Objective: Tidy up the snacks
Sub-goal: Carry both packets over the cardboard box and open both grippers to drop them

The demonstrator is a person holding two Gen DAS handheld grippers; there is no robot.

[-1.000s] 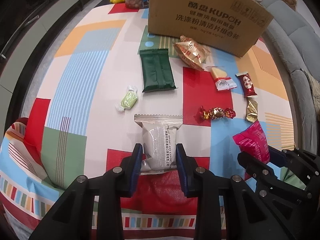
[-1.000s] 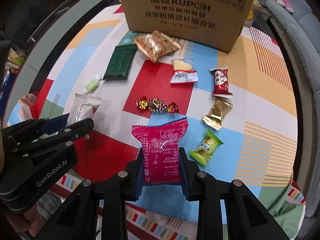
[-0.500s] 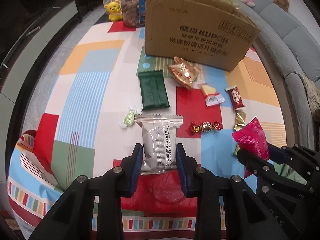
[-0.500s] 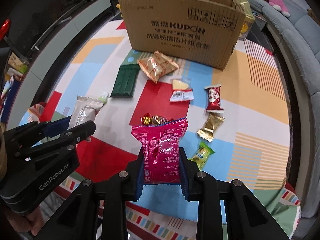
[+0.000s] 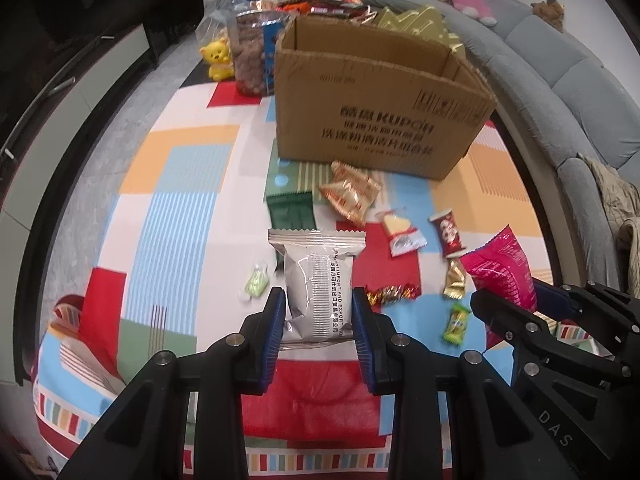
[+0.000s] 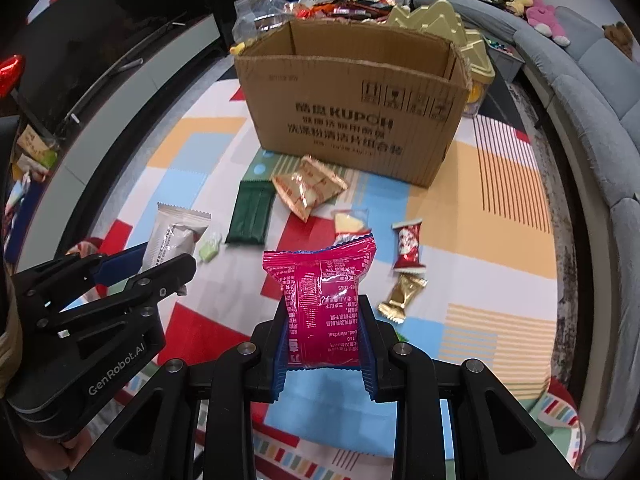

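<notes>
We see a work surface covered by a patchwork cloth [image 5: 180, 184] of red, white, orange, blue-striped and green blocks. On the right, we note a grey upholstered sofa [image 5: 576, 92] curving along the edge, with plush toys [image 6: 540, 16] on its far backrest and a beige garment [image 5: 616, 200] draped on its near end. On the left, we note a dark cabinet front [image 6: 120, 40] with a pale panel below it. Lighting is even and indoor.

Black grippers [image 5: 319, 332], blue-padded jaws
</notes>
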